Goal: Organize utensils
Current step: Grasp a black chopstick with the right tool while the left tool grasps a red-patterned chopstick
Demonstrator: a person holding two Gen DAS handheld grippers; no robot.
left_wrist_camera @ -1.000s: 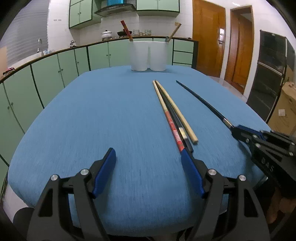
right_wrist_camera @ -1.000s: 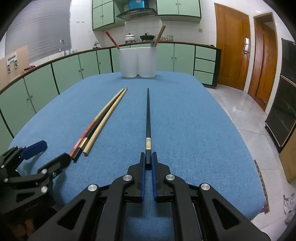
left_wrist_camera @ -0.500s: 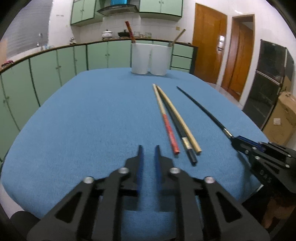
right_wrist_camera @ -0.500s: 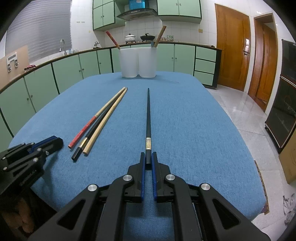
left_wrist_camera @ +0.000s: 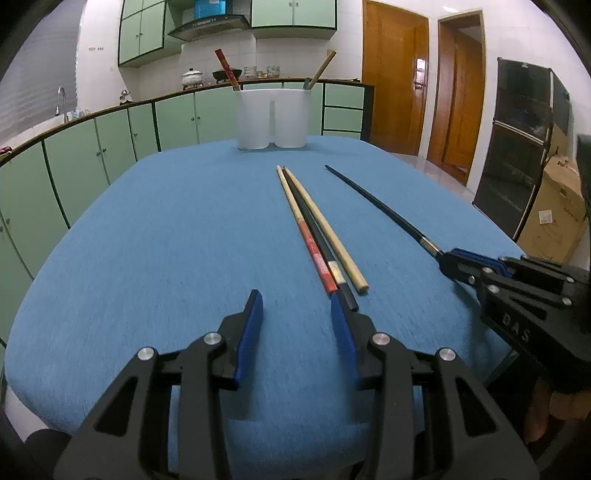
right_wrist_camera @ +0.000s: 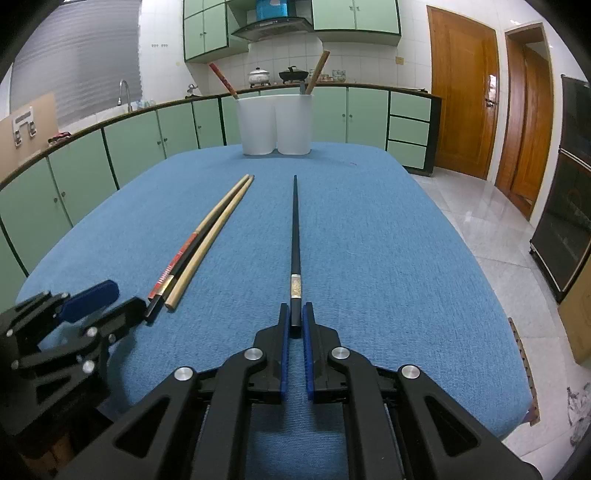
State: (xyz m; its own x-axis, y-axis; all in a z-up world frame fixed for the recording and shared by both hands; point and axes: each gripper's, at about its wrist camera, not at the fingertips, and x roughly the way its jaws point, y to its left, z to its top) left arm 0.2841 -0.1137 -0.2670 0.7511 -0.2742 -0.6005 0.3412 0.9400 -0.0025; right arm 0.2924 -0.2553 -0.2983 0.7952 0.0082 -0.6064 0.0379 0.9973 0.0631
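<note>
A home kitchen was shown: pale green cabinets (right_wrist_camera: 110, 155) were lined along a curved counter, a faucet (right_wrist_camera: 125, 90) was set at the left, a pot (right_wrist_camera: 259, 76) and a wok (right_wrist_camera: 293, 75) were placed beneath a range hood (right_wrist_camera: 271, 26), and wooden doors (right_wrist_camera: 463, 99) were set in white-tiled walls.

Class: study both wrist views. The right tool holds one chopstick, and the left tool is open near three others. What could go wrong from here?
1. The right tool pinches the black chopstick at its very end, so it may pivot or slip when lifted.
2. The left tool is open beside the touching bundle; closing could catch several sticks or scatter them.
3. The holder looks narrow; a long stick might tip it.
</note>
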